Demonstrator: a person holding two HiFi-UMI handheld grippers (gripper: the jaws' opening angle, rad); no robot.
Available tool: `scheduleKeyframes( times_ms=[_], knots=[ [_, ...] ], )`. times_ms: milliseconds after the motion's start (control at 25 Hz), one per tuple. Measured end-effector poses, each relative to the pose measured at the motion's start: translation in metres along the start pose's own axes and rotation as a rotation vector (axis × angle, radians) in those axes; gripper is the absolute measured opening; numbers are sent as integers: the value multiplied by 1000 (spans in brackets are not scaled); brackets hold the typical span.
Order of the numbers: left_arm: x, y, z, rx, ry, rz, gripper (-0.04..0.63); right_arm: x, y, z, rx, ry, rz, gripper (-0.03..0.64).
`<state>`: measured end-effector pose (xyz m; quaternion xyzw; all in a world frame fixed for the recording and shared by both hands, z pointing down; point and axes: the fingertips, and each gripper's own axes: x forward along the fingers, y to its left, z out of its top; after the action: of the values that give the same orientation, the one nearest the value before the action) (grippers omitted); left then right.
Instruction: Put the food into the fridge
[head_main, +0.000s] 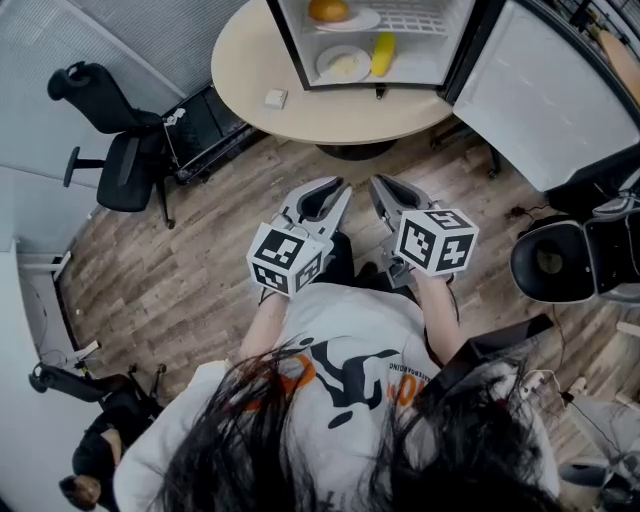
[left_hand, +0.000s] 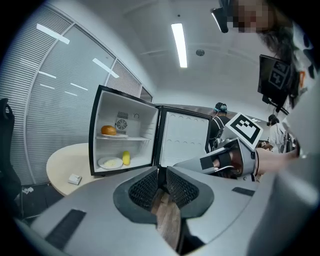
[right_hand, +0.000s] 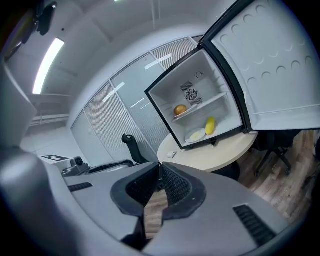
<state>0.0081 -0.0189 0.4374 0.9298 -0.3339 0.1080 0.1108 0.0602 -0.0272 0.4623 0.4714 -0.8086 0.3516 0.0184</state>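
- I hold the left gripper and the right gripper side by side above the wooden floor, both short of the round table and pointing towards it
- Left gripper: jaws pressed together, nothing between them; its own view shows only floorboards through the gap below the pads
- Right gripper: jaws likewise closed and empty, tips meeting in its own view
- The fridge, a small black-framed box with a white inside, stands on the table's far edge with its door swung wide to the right
- The food is already inside: a round orange-brown piece sits on a white plate on the upper shelf
- On the fridge's bottom, a second white plate carries a pale, flat portion; a long yellow piece lies just beside that plate, on its right
- I cannot tell what kind of food any of the three is
- A small white box lies on the table near its left edge, apart from the fridge
- A black office chair stands on the floor to the left of the table
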Motion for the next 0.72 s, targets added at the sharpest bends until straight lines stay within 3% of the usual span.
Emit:
scheduleKeyframes(
  times_ms=[720],
  knots=[
    [-11, -12, -5, 14, -13, 22, 64, -3, 9, -6, -54, 12, 30, 31]
  ],
)
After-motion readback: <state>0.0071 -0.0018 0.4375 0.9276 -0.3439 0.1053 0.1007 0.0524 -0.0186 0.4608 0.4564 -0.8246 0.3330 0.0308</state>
